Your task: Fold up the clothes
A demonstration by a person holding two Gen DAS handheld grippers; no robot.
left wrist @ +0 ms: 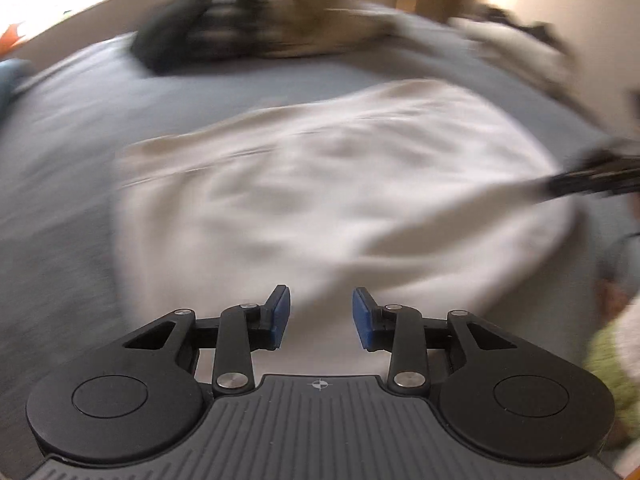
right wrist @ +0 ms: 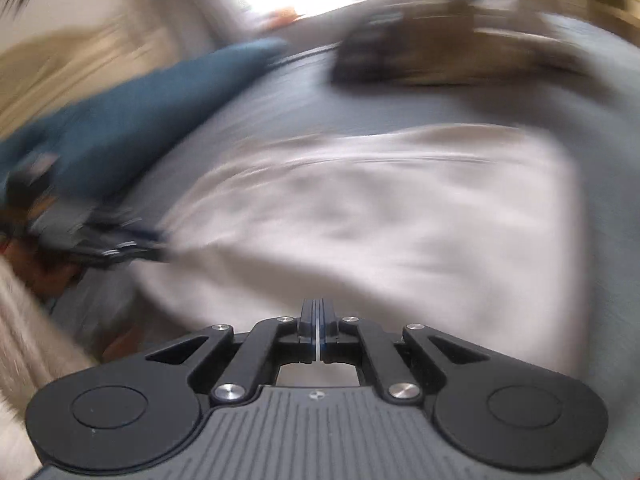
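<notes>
White garment point(left wrist: 320, 200) spread long-axis crosswise on bed point(left wrist: 72, 128), ahead of parted, empty left gripper point(left wrist: 320, 314); right gripper point(right wrist: 319, 320) closed at garment's near edge, hold on fabric unclear.

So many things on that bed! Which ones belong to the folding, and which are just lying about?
Part of the folding:
- white garment, spread on the grey bed
- left tongs, open over its near edge
- right tongs, shut

Lying about:
- dark and tan pile at the far side, too blurred to name
- blue cloth
</notes>
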